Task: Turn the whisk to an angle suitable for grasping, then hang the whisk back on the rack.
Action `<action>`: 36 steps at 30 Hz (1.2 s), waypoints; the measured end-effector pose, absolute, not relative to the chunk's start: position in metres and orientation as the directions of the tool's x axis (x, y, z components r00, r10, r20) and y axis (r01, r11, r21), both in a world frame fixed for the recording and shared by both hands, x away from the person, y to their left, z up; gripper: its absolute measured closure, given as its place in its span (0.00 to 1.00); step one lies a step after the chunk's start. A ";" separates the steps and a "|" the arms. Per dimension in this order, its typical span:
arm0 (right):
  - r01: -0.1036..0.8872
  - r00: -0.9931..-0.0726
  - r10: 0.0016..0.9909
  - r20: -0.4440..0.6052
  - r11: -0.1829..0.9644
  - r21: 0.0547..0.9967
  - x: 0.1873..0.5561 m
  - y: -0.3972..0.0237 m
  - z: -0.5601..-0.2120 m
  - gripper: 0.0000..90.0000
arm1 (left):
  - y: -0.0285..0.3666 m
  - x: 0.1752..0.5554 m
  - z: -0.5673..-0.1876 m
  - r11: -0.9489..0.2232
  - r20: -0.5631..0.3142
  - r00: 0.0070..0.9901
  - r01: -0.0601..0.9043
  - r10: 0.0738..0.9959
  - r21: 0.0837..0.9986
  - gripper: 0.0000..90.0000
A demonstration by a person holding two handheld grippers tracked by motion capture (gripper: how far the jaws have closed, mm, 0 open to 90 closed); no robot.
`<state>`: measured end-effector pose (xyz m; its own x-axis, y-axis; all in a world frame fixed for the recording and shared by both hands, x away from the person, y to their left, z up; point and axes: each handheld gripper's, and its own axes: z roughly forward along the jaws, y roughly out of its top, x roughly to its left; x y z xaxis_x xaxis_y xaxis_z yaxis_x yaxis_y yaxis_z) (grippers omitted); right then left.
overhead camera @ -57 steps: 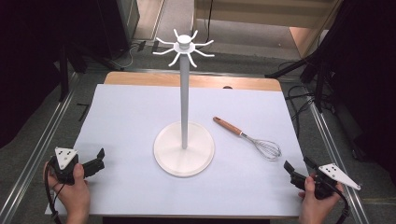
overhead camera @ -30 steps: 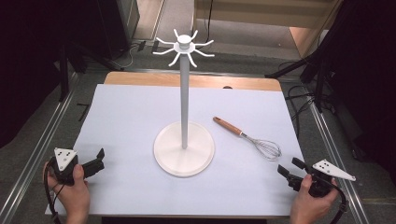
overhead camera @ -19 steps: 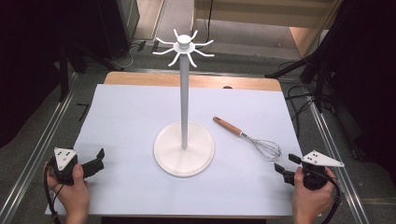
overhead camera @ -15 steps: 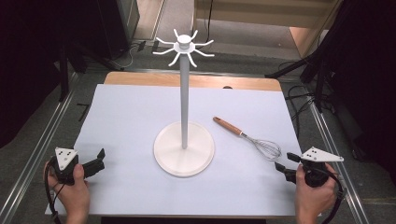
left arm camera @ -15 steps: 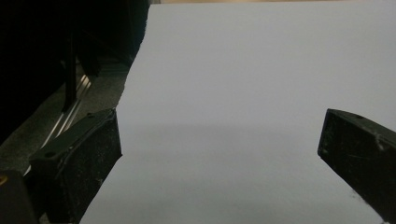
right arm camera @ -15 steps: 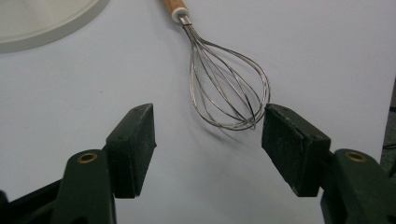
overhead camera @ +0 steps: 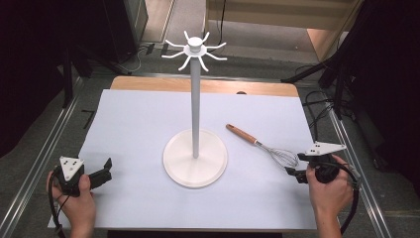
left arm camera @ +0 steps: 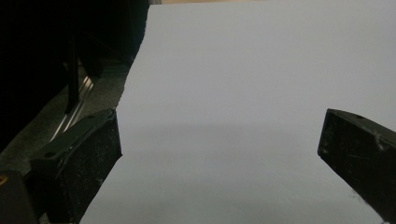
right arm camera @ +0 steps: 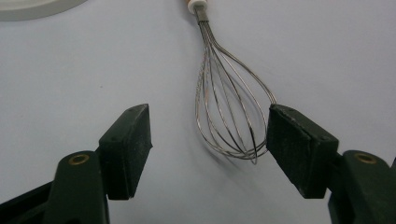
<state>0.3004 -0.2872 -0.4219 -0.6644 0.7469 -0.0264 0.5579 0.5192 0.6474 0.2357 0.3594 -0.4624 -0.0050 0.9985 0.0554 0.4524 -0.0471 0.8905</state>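
At the right edge of the white sheet (overhead camera: 148, 119), the right gripper (overhead camera: 292, 172) is held just behind the wire end of the whisk (overhead camera: 265, 147), and its jaws are seen parted, nothing yet pinched; they have just been opening a touch. Seen along those jaws in the right gripper view, the whisk's wire loops (right arm camera: 231, 107) are framed between the two black pads, with one pad (right arm camera: 299, 147) brought right beside the loops, though contact cannot be made out. The whisk is laid flat on the sheet, wooden handle (overhead camera: 241, 134) angled toward the stand (overhead camera: 195, 158), whose base is set mid-sheet. Down at the near left corner, the left gripper (overhead camera: 101, 171) is held low over bare sheet, jaws spread wide, nothing gripped
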 end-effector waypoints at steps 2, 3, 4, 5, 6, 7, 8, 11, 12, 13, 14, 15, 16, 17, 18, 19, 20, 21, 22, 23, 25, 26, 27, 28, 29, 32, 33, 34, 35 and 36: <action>0.556 -0.668 0.744 -0.030 0.525 0.644 0.302 -0.286 -0.421 0.34 | 0.360 0.236 -0.462 -0.045 0.053 -0.005 0.451 0.999 0.891 0.00; 0.557 -0.667 0.744 -0.036 0.530 0.639 0.304 -0.285 -0.420 0.34 | 0.360 0.235 -0.462 -0.043 0.051 -0.004 0.452 0.999 0.891 0.00; 0.550 -0.674 0.737 -0.052 0.548 0.630 0.308 -0.282 -0.417 0.33 | 0.360 0.236 -0.462 -0.041 0.048 -0.005 0.451 0.999 0.892 0.00; 0.550 -0.674 0.737 -0.052 0.548 0.630 0.308 -0.282 -0.417 0.33 | 0.360 0.235 -0.462 -0.041 0.049 -0.005 0.451 0.999 0.891 0.00; 0.555 -0.670 0.740 -0.053 0.547 0.627 0.308 -0.281 -0.416 0.33 | 0.360 0.236 -0.462 -0.042 0.049 -0.005 0.451 0.999 0.891 0.00; 0.551 -0.676 0.735 -0.056 0.554 0.625 0.310 -0.280 -0.415 0.32 | 0.359 0.236 -0.462 -0.042 0.049 -0.005 0.451 0.999 0.892 0.00; 0.552 -0.681 0.731 -0.045 0.553 0.624 0.312 -0.279 -0.413 0.31 | 0.359 0.236 -0.462 -0.048 0.055 -0.003 0.454 0.998 0.890 0.00; 0.556 -0.697 0.716 -0.031 0.567 0.608 0.318 -0.274 -0.409 0.31 | 0.359 0.236 -0.462 -0.052 0.060 -0.004 0.454 0.998 0.889 0.00; 0.552 -0.704 0.709 -0.034 0.577 0.602 0.320 -0.273 -0.408 0.31 | 0.359 0.236 -0.462 -0.052 0.059 -0.002 0.453 0.998 0.890 0.00; 0.551 -0.710 0.703 -0.044 0.593 0.587 0.325 -0.270 -0.406 0.30 | 0.359 0.236 -0.462 -0.051 0.058 -0.002 0.451 0.998 0.891 0.00; 0.551 -0.710 0.703 -0.044 0.593 0.587 0.325 -0.270 -0.406 0.30 | 0.359 0.236 -0.462 -0.049 0.056 -0.002 0.452 0.998 0.891 0.00; 0.549 -0.713 0.699 -0.055 0.606 0.575 0.329 -0.268 -0.405 0.30 | 0.359 0.236 -0.462 -0.049 0.056 -0.002 0.452 0.998 0.891 0.00; 0.549 -0.713 0.699 -0.055 0.606 0.575 0.329 -0.268 -0.405 0.30 | 0.359 0.236 -0.462 -0.049 0.056 -0.002 0.452 0.998 0.891 0.00; 0.552 -0.712 0.699 -0.067 0.616 0.562 0.333 -0.266 -0.403 0.30 | 0.359 0.236 -0.463 -0.051 0.057 -0.001 0.451 0.998 0.891 0.00; 0.550 -0.716 0.695 -0.071 0.623 0.557 0.335 -0.264 -0.403 0.31 | 0.359 0.236 -0.462 -0.052 0.059 0.000 0.453 0.998 0.890 0.00; 0.550 -0.716 0.695 -0.071 0.623 0.557 0.335 -0.264 -0.403 0.31 | 0.359 0.236 -0.462 -0.054 0.060 0.001 0.454 0.998 0.890 0.00; 0.551 -0.717 0.693 -0.072 0.627 0.550 0.337 -0.262 -0.402 0.31 | 0.359 0.236 -0.462 -0.052 0.059 0.000 0.454 0.998 0.889 0.00; 0.553 -0.719 0.691 -0.073 0.632 0.543 0.340 -0.261 -0.402 0.31 | 0.359 0.236 -0.463 -0.051 0.058 0.000 0.455 0.998 0.889 0.00; 0.551 -0.726 0.683 -0.079 0.647 0.528 0.344 -0.257 -0.402 0.34 | 0.359 0.236 -0.463 -0.051 0.057 0.000 0.456 0.998 0.889 0.00; 0.551 -0.726 0.683 -0.079 0.647 0.528 0.344 -0.257 -0.402 0.34 | 0.359 0.236 -0.463 -0.051 0.057 0.000 0.455 0.998 0.889 0.00; 0.550 -0.735 0.674 -0.077 0.658 0.514 0.349 -0.253 -0.400 0.36 | 0.359 0.236 -0.463 -0.052 0.058 0.000 0.454 0.998 0.890 0.00; 0.549 -0.739 0.670 -0.075 0.662 0.511 0.351 -0.251 -0.399 0.36 | 0.359 0.236 -0.463 -0.052 0.058 0.000 0.453 0.998 0.890 0.00; 0.551 -0.740 0.668 -0.071 0.664 0.505 0.353 -0.249 -0.398 0.37 | 0.359 0.236 -0.462 -0.052 0.058 0.000 0.452 0.998 0.891 0.00; 0.552 -0.742 0.666 -0.073 0.669 0.497 0.355 -0.246 -0.398 0.37 | 0.359 0.235 -0.462 -0.053 0.059 0.001 0.452 0.998 0.890 0.00; 0.547 -0.749 0.657 -0.081 0.683 0.484 0.359 -0.241 -0.397 0.37 | 0.359 0.236 -0.462 -0.052 0.058 0.000 0.452 0.998 0.891 0.00; 0.550 -0.753 0.654 -0.075 0.687 0.475 0.363 -0.237 -0.396 0.39 | 0.359 0.236 -0.462 -0.054 0.060 0.001 0.454 0.998 0.890 0.00; 0.551 -0.754 0.652 -0.072 0.689 0.470 0.367 -0.233 -0.396 0.40 | 0.359 0.236 -0.462 -0.055 0.061 0.001 0.454 0.998 0.890 0.00; 0.552 -0.758 0.649 -0.069 0.693 0.464 0.369 -0.232 -0.396 0.40 | 0.359 0.236 -0.462 -0.052 0.058 0.000 0.452 0.998 0.890 0.00; 0.552 -0.758 0.649 -0.069 0.693 0.464 0.369 -0.232 -0.396 0.40 | 0.359 0.236 -0.463 -0.048 0.055 -0.001 0.450 0.999 0.892 0.00; 0.556 -0.757 0.650 -0.064 0.694 0.458 0.371 -0.230 -0.396 0.40 | 0.359 0.236 -0.462 -0.047 0.053 -0.001 0.452 0.999 0.891 0.00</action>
<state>0.3708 -0.2301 -0.3958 -0.7572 0.6499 -0.0645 0.5564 0.6936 0.4575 0.2360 0.3593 -0.4625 -0.0011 0.9986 0.0532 0.4516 -0.0470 0.8910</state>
